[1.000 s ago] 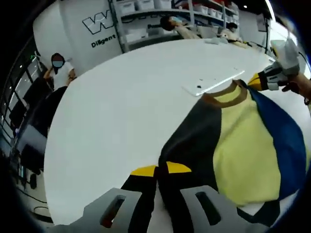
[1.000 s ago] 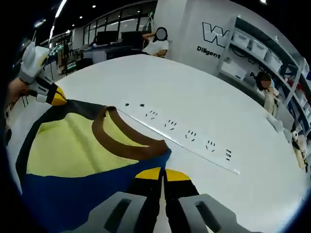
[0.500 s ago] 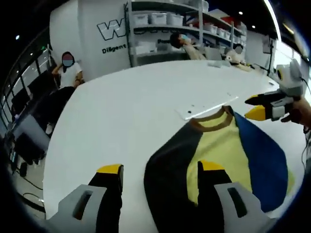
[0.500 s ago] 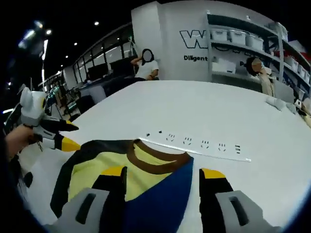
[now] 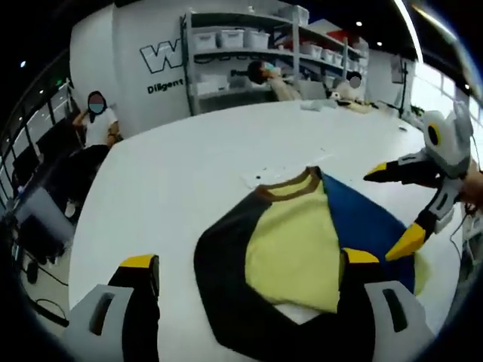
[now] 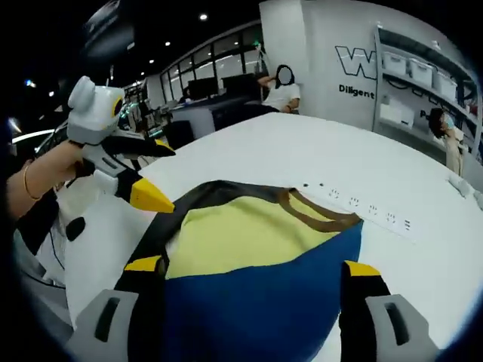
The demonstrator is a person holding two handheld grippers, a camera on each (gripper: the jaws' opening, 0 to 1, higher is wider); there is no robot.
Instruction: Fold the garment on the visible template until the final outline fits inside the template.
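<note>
Right now your left gripper [image 5: 249,271] is spread wide with nothing between its jaws, poised above the near edge of the garment [image 5: 294,249], which lies flat on the white table [image 5: 173,181]. The garment has a yellow middle panel, a black sleeve side toward your left, a blue side toward your right, and a brown collar pointing away from you. Just past the collar lies the clear template [image 5: 260,179], a thin strip with small dark marks, seen better in the right gripper view [image 6: 370,215], where it runs beyond the collar toward the right. Your right gripper [image 6: 253,268] is also wide apart and holds nothing, hanging over the blue part of the garment [image 6: 249,241]. In the left gripper view the right gripper [image 5: 400,204] comes in from the right edge, jaws parted, over the blue side. In the right gripper view your left gripper [image 6: 139,170] appears at the left, held in your hand [image 6: 41,177], its jaws parted above the black edge. People sit in the background beside shelves [image 5: 249,45] of bins.
</note>
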